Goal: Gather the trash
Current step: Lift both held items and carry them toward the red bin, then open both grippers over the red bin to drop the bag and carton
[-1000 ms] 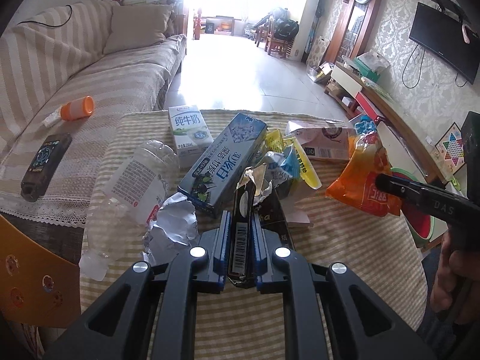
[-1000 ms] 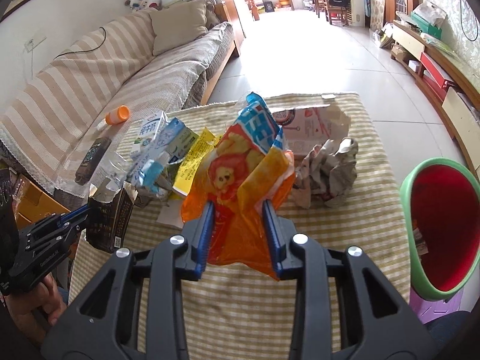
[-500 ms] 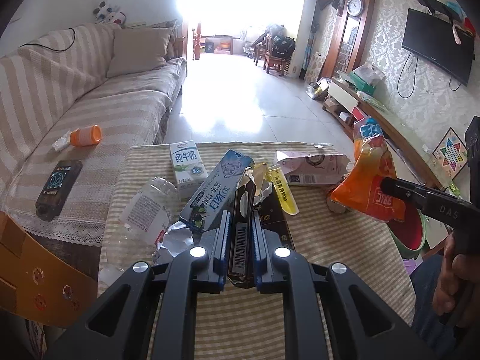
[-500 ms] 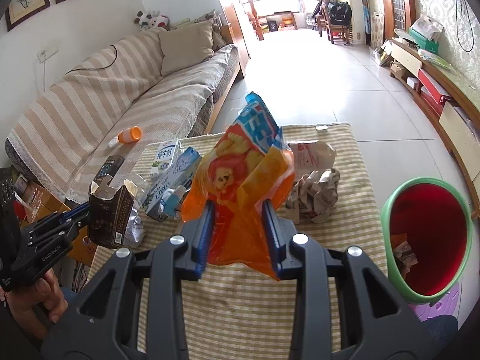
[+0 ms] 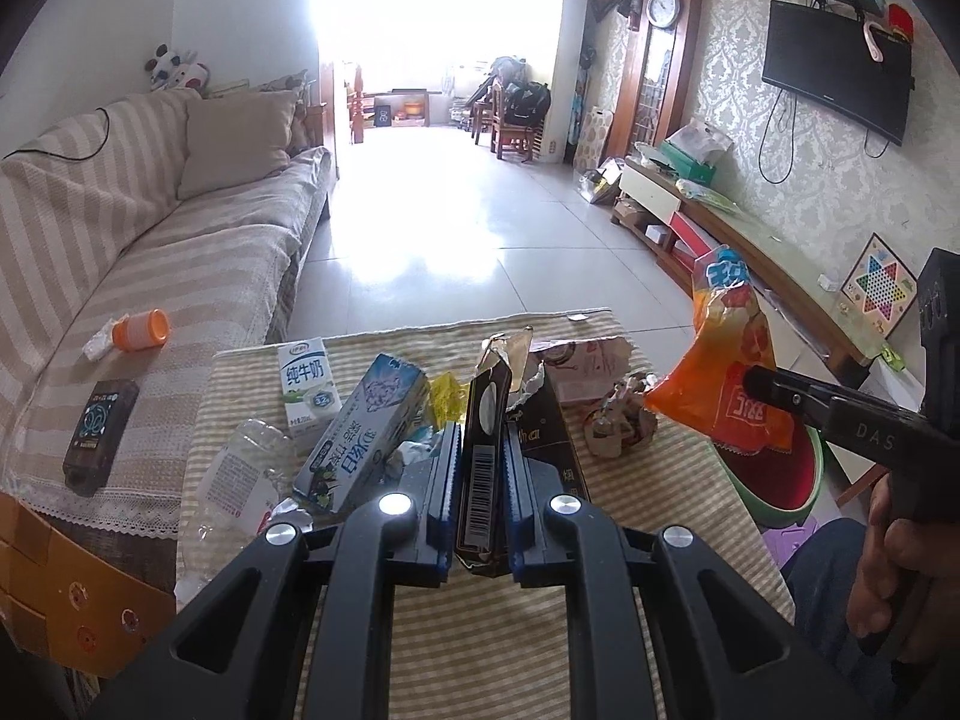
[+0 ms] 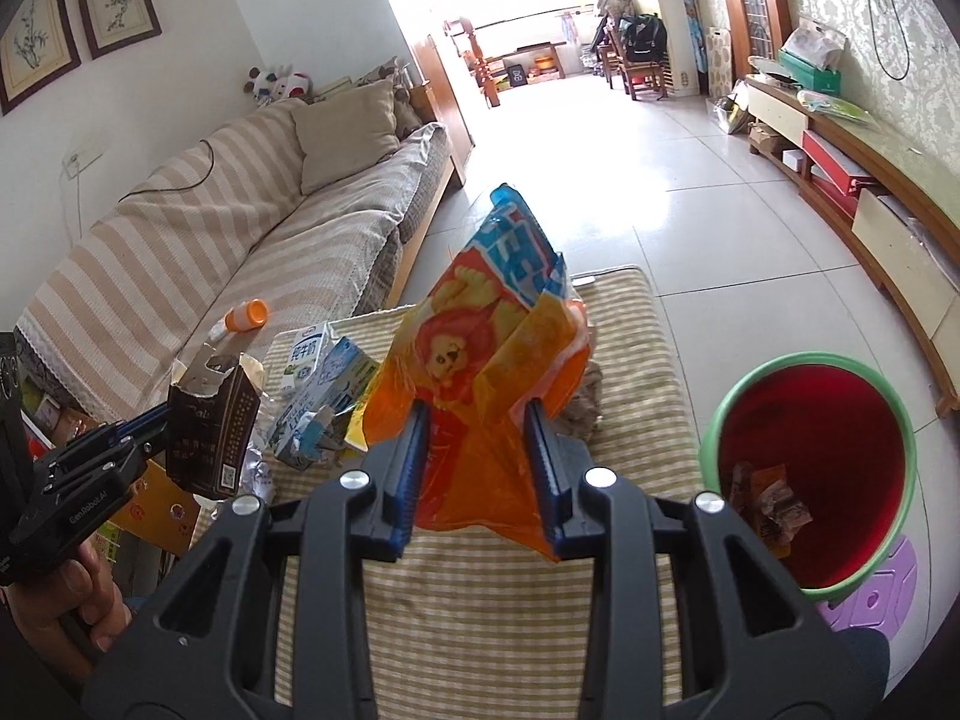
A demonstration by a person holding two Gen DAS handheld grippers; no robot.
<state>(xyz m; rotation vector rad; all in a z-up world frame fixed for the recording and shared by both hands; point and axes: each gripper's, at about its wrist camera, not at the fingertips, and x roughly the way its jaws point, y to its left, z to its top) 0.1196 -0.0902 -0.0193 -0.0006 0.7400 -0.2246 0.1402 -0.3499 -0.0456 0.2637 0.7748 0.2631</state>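
1. Trash is in both your claws, up above the tabletop (image 6: 480, 600).
2. Your left claw (image 5: 477, 480) squeezes a dark carton (image 5: 483, 456).
3. Your right claw (image 6: 480, 468) squeezes an orange bag (image 6: 474, 360), near the green bin (image 6: 810, 468).

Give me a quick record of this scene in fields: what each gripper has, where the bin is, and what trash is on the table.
left gripper: shut on a dark brown carton, held above the table
right gripper: shut on an orange snack bag, held above the table
bin: green rim, red inside, on the floor beside the table, some trash already in it
table: striped cloth cover
trash on table: milk carton, blue box, clear plastic bottle, crumpled paper
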